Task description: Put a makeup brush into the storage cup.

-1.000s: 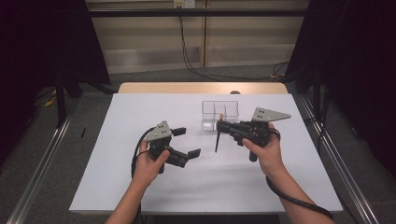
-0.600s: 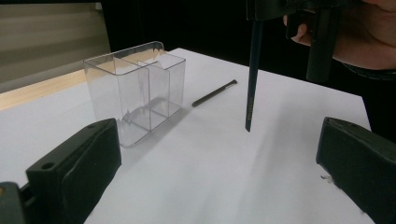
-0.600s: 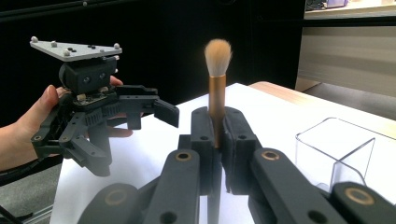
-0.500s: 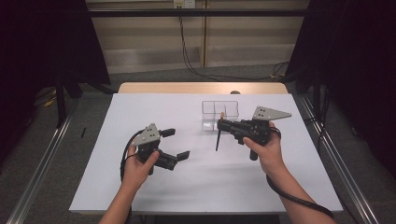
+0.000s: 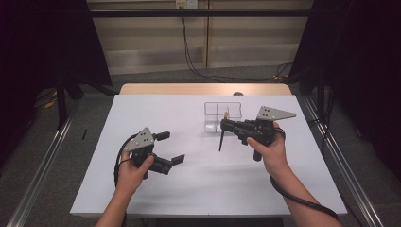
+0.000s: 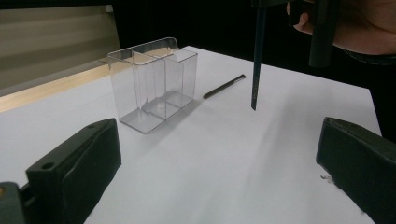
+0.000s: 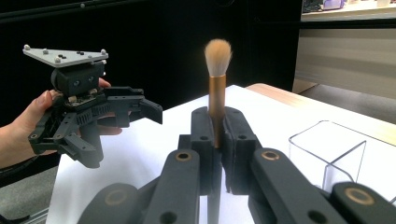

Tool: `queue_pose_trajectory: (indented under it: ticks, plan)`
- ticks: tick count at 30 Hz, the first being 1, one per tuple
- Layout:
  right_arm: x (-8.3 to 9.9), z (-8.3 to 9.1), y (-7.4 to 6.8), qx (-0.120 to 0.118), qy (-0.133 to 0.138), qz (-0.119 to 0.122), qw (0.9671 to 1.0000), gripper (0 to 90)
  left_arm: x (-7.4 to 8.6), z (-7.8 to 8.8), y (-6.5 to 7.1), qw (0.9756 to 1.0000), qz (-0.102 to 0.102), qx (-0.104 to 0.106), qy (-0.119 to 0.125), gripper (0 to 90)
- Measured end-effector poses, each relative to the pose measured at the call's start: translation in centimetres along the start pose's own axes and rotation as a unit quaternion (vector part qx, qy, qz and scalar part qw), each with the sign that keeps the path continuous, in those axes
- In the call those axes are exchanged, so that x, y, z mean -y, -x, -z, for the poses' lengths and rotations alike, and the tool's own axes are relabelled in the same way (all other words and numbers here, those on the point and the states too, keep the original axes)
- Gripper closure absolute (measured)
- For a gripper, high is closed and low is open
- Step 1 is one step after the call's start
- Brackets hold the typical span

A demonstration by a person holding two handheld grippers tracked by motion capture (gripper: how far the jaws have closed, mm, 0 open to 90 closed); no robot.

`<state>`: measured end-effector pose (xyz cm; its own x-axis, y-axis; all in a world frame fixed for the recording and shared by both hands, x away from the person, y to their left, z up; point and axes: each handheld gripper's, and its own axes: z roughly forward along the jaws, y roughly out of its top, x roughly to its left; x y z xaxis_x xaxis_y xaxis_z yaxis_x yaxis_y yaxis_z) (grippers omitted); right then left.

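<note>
Since the earlier frame, left gripper [image 5: 169, 147] has drifted toward 8 o'clock — jaws wide, empty. Right gripper [image 5: 223, 125] clamps the brush [image 7: 217, 100] upright beside the clear organizer [image 5: 222, 117]. Next, I lower it into a compartment.

Left tool [image 5: 169, 147] gapes wide; right tool [image 5: 224, 125] clamped.

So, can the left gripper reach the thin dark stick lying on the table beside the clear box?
Probably yes. The left gripper is open and empty, and only bare table lies before the stick. The brush hanging from the right gripper stands close beside that path.
</note>
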<state>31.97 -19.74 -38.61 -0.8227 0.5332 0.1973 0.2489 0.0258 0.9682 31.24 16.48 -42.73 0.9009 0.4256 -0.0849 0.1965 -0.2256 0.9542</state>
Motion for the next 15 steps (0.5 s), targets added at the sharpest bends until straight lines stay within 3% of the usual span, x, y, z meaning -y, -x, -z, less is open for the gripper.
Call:
queue_pose_trajectory:
  ticks: [15]
  plan:
    - [-0.2, 0.0, 0.4, 0.002, -0.002, -0.001, 1.0, 84.4, 0.8, 1.9, -0.4, 0.9998, 0.0, -0.019, -0.001, 0.0]
